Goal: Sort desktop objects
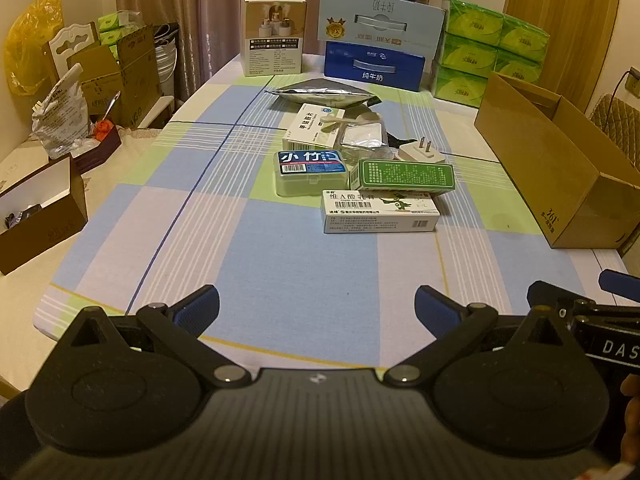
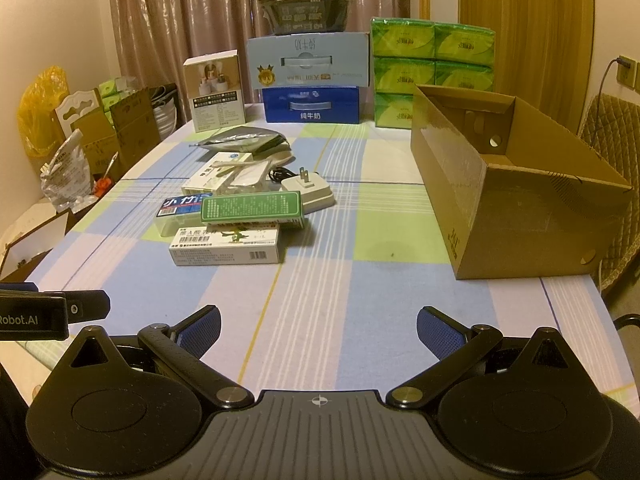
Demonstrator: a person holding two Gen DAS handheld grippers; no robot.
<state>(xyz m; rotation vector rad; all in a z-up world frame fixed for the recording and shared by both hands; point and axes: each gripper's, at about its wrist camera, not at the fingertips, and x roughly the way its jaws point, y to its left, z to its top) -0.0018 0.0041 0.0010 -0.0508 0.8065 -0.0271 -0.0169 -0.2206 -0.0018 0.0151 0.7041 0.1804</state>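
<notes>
left gripper (image 1: 316, 308) low over near bench (image 1: 280, 264), fingers apart, empty; right gripper (image 2: 318, 328) likewise, fingers apart | medicine boxes (image 2: 228, 246) lie far ahead; cardboard box (image 2: 516, 204) far right

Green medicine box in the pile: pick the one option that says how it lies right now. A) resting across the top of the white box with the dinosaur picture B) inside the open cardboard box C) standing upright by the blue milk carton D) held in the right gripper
A: the green medicine box rests partly over the far edge of the white box, outside the cardboard box, no gripper touching it.
</notes>
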